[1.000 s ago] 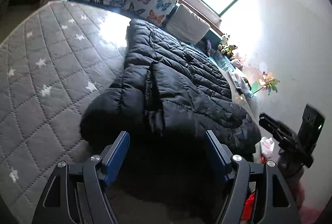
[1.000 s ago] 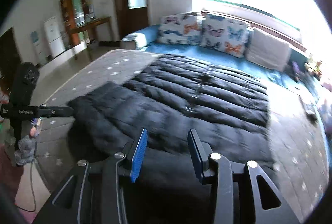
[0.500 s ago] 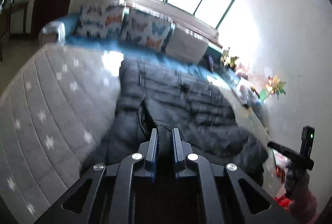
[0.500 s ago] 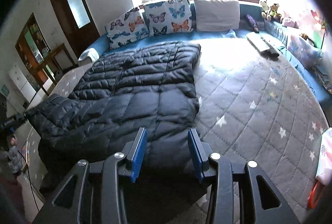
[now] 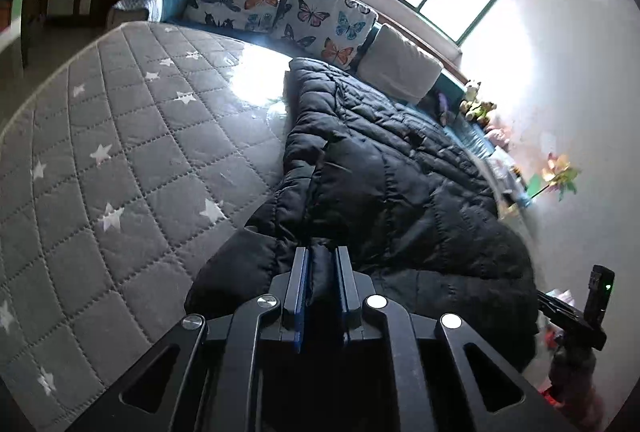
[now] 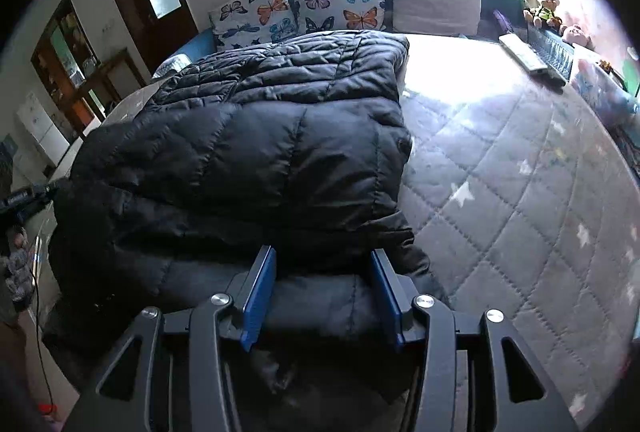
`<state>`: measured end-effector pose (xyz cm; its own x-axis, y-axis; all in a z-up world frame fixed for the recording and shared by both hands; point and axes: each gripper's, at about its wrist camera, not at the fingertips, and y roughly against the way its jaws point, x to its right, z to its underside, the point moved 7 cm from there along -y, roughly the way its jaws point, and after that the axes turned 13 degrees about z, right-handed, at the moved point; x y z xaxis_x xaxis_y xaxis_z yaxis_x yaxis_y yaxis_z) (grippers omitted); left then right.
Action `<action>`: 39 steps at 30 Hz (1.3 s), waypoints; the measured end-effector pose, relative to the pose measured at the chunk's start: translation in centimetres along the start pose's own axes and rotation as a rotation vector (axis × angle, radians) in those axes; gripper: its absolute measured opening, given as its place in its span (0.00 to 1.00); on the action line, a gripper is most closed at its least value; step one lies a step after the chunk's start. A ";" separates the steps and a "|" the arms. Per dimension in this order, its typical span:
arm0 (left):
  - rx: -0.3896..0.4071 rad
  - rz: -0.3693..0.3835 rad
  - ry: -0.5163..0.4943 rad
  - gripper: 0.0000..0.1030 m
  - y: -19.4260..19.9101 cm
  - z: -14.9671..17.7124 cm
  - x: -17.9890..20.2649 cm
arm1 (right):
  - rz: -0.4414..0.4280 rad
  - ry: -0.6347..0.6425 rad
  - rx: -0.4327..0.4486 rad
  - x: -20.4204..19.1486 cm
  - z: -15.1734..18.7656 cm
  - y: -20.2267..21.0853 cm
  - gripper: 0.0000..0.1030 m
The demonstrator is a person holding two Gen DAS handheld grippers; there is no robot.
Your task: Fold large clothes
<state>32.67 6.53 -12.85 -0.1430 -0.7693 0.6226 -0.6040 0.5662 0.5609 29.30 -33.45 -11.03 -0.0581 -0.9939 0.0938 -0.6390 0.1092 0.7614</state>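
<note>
1. Since a second ago: left gripper [image 5: 320, 264] gone from wide apart over the black puffer jacket [image 5: 400, 167] to pinched on a fold of its near hem, now easing slightly apart with fabric still between the pads.
2. Right gripper [image 6: 322, 272] lower and nearer the jacket's near edge; jaws apart and opening, padding between them, not visibly pressed.
3. Jacket spread on the grey star-quilted mattress [image 5: 120, 151], reaching toward the butterfly pillows [image 6: 304, 7].
</note>
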 end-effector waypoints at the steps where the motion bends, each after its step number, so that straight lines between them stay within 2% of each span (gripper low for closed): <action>1: -0.001 0.008 0.002 0.16 0.2 -0.2 0.1 | 0.005 0.008 0.025 0.0 -0.7 0.8 0.51; 5: 0.013 -0.031 -0.038 0.16 2.1 -1.4 0.9 | -0.007 0.035 0.089 -1.0 -2.9 2.3 0.54; 9: 0.069 -0.027 -0.060 0.17 4.6 -3.1 2.7 | -0.034 0.070 0.045 -3.2 -3.0 -0.2 0.56; 11: 0.068 -0.004 -0.078 0.26 5.2 -3.6 4.2 | -0.037 0.091 0.003 -4.7 -2.1 -1.9 0.57; 13: 0.050 0.011 -0.115 0.55 5.1 -4.0 5.8 | 0.004 0.135 0.005 -5.6 -1.5 -2.1 0.58; 14: 0.047 0.026 -0.145 0.57 4.8 -4.3 6.9 | 0.017 0.152 0.013 -5.8 -1.6 -1.9 0.57; 18: -0.009 0.064 -0.222 0.57 2.2 -4.7 10.0 | -0.026 0.176 0.045 -6.7 -3.0 0.2 0.58; 20: -0.068 0.097 -0.258 0.57 -0.3 -4.8 11.3 | -0.034 0.204 0.060 -7.5 -3.8 0.6 0.58; 23: -0.144 0.089 -0.287 0.57 -3.8 -4.3 11.7 | -0.050 0.246 0.058 -9.3 -4.2 -0.1 0.58; 26: -0.211 0.053 -0.291 0.57 -6.7 -3.2 10.5 | -0.067 0.266 0.038 -10.9 -4.0 -1.6 0.58; 33: -0.224 0.065 -0.331 0.57 -8.3 -1.1 7.3 | -0.084 0.278 -0.008 -11.4 -2.3 -4.0 0.61; 39: -0.241 0.026 -0.401 0.57 -9.7 0.4 6.3 | -0.080 0.292 -0.022 -11.5 -1.7 -4.4 0.62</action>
<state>37.32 -3.95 -14.60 -0.4761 -0.7808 0.4046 -0.4038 0.6028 0.6881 34.07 -22.48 -14.43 0.2171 -0.9530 0.2113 -0.6154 0.0345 0.7875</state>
